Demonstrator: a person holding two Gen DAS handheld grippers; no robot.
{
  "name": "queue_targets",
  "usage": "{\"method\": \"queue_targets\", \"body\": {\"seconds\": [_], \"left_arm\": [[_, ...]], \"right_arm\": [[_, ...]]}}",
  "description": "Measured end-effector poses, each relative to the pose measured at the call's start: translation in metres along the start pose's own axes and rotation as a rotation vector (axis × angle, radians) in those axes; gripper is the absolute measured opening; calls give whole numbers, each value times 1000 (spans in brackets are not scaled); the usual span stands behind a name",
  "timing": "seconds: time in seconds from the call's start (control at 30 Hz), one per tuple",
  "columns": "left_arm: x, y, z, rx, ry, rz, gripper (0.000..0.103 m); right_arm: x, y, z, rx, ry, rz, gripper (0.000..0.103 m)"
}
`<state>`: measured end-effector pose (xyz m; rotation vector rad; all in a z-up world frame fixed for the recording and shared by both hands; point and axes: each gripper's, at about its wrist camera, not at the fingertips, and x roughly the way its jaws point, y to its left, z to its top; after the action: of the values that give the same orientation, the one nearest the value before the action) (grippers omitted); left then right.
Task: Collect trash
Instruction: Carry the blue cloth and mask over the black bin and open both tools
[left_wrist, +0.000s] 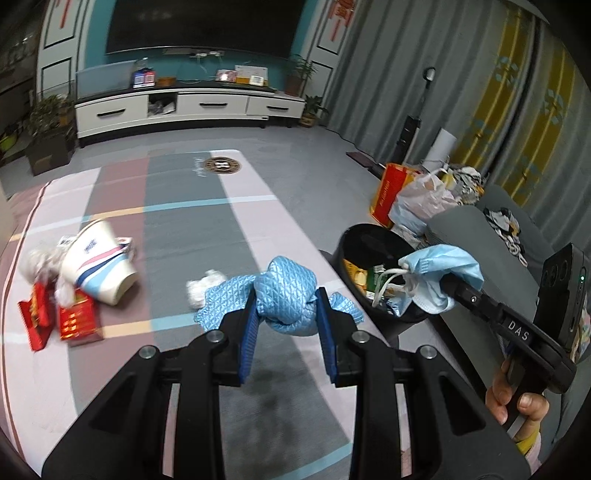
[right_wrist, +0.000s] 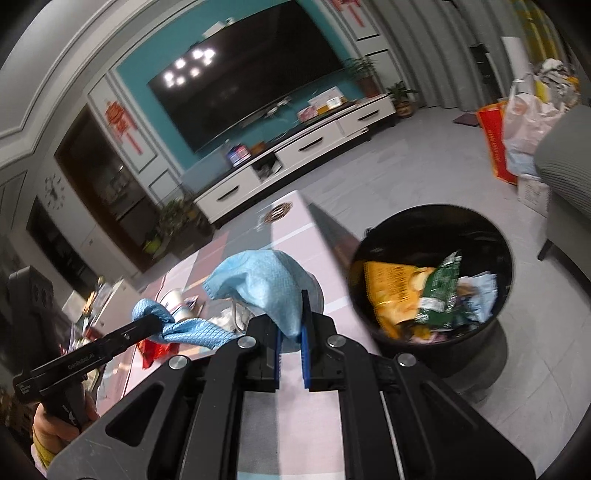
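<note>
— Blue pads on the left gripper (left_wrist: 284, 314): what sits between them?
— A knotted, quilted light-blue cloth (left_wrist: 286, 295), pinched from both sides and held above the striped table mat (left_wrist: 184, 206).
— And the right gripper (right_wrist: 291, 325)?
— Its jaws are clamped nearly together on a blue face mask (right_wrist: 258, 284), which drapes over the fingertips, near the black trash bin (right_wrist: 506, 266) full of wrappers.
— Other trash?
— A tipped paper cup (left_wrist: 98, 266) and red packets (left_wrist: 75, 321) lie on the mat.
</note>
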<state>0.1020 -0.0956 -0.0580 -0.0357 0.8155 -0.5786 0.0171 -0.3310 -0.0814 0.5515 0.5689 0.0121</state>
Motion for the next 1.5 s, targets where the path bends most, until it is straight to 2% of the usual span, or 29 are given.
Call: {"method": "queue_targets", "body": {"seconds": [0.27, 0.47, 0.6, 0.87, 1.23, 1.4, 1.47, 1.5], "left_arm": [[36, -44, 19, 55, 27, -67, 31], [69, -87, 31, 133, 44, -110, 31], [92, -108, 34, 189, 62, -107, 31], [136, -130, 38, 244, 104, -88, 31], [182, -140, 36, 264, 175, -56, 33], [191, -136, 36, 246, 195, -47, 42], [192, -135, 36, 242, 194, -44, 53], [191, -134, 36, 239, 192, -49, 55]], "right_arm": [[-18, -50, 12, 82, -66, -78, 9], [-22, -79, 14, 112, -86, -133, 9], [-18, -89, 13, 113, -87, -166, 9], [5, -108, 20, 91, -52, -249, 9], [38, -128, 22, 95, 38, -281, 11], [46, -130, 22, 100, 60, -290, 21], [45, -130, 22, 105, 62, -292, 26], [45, -130, 23, 108, 62, -289, 30]]}}
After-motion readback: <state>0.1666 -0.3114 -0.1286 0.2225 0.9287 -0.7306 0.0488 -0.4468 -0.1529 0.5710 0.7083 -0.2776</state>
